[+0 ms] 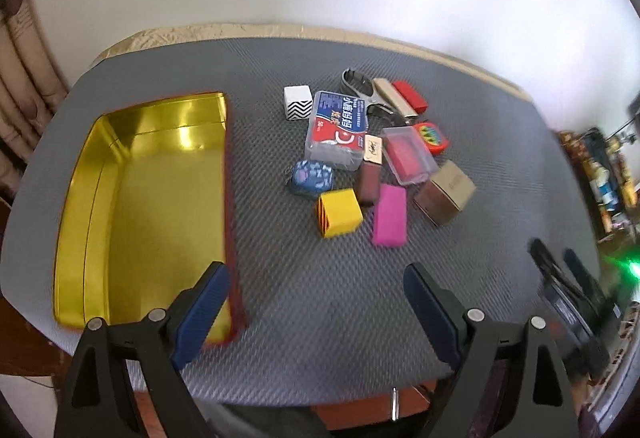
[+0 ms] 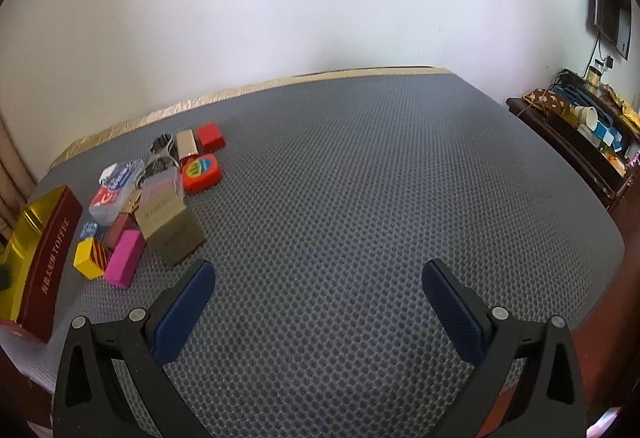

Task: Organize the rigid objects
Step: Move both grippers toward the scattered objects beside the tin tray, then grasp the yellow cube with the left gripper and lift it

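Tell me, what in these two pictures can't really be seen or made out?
- Metal clip tool, left wrist view: lower half hidden behind the blue-and-red plastic case.
- Gold tin, left wrist view: near corner covered by the left hand-held gripper.
- Same tin, right wrist view: cut off by the left edge.
- Shelf clutter, right wrist view: too small to identify.
- Right hand-held gripper, left wrist view: motion-blurred.
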`<control>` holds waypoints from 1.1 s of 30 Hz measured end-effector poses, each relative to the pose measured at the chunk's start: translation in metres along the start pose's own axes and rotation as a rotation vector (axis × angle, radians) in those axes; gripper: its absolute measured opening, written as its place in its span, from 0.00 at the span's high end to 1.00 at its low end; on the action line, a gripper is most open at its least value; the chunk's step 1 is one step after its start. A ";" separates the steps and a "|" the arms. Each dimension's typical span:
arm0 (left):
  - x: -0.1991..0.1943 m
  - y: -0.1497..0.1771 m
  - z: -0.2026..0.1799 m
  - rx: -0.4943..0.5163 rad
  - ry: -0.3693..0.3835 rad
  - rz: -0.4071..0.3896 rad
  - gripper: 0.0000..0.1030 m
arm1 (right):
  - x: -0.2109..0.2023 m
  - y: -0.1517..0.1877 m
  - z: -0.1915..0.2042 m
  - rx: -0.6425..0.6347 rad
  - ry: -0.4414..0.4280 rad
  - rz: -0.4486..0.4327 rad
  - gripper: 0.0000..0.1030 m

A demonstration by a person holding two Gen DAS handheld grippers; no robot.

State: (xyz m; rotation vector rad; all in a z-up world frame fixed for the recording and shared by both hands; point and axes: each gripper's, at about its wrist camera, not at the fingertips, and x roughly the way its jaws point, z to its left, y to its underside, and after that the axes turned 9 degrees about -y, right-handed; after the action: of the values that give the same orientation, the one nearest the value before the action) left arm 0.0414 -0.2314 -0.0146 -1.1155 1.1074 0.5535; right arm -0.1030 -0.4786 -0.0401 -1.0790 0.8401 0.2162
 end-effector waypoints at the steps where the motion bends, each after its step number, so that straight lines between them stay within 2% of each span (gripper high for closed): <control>1: 0.006 -0.005 -0.003 0.000 0.002 0.018 0.12 | 0.001 0.000 -0.002 0.009 -0.007 0.003 0.00; 10: 0.055 -0.032 -0.005 -0.110 0.043 0.199 0.12 | 0.004 -0.008 -0.012 0.076 -0.059 0.027 0.00; 15: 0.063 -0.034 -0.005 -0.122 0.033 0.216 0.13 | 0.003 -0.012 -0.015 0.100 -0.083 0.025 0.00; 16: 0.064 -0.034 -0.005 -0.122 0.036 0.219 0.15 | 0.003 -0.012 -0.014 0.101 -0.086 0.029 0.00; 18: 0.067 -0.035 -0.006 -0.121 0.033 0.230 0.31 | 0.005 -0.012 -0.013 0.102 -0.094 0.040 0.00; 19: 0.072 -0.035 -0.006 -0.122 0.027 0.255 0.49 | 0.006 -0.011 -0.014 0.103 -0.097 0.044 0.00; 20: 0.079 -0.036 -0.008 -0.127 0.033 0.278 0.58 | 0.007 -0.011 -0.014 0.104 -0.100 0.048 0.00; 22: 0.086 -0.035 -0.007 -0.149 0.064 0.314 0.60 | 0.007 -0.011 -0.015 0.108 -0.101 0.048 0.00; 23: 0.088 -0.035 -0.006 -0.151 0.054 0.317 0.61 | 0.007 -0.011 -0.015 0.111 -0.102 0.047 0.00; 33: 0.088 -0.048 -0.004 -0.150 0.042 0.289 0.61 | 0.011 -0.009 -0.012 0.109 -0.111 0.066 0.00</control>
State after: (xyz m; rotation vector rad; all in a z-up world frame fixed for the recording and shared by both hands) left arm 0.1142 -0.2678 -0.0740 -1.1056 1.2902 0.8546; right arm -0.0965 -0.4960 -0.0444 -0.9299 0.7793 0.2806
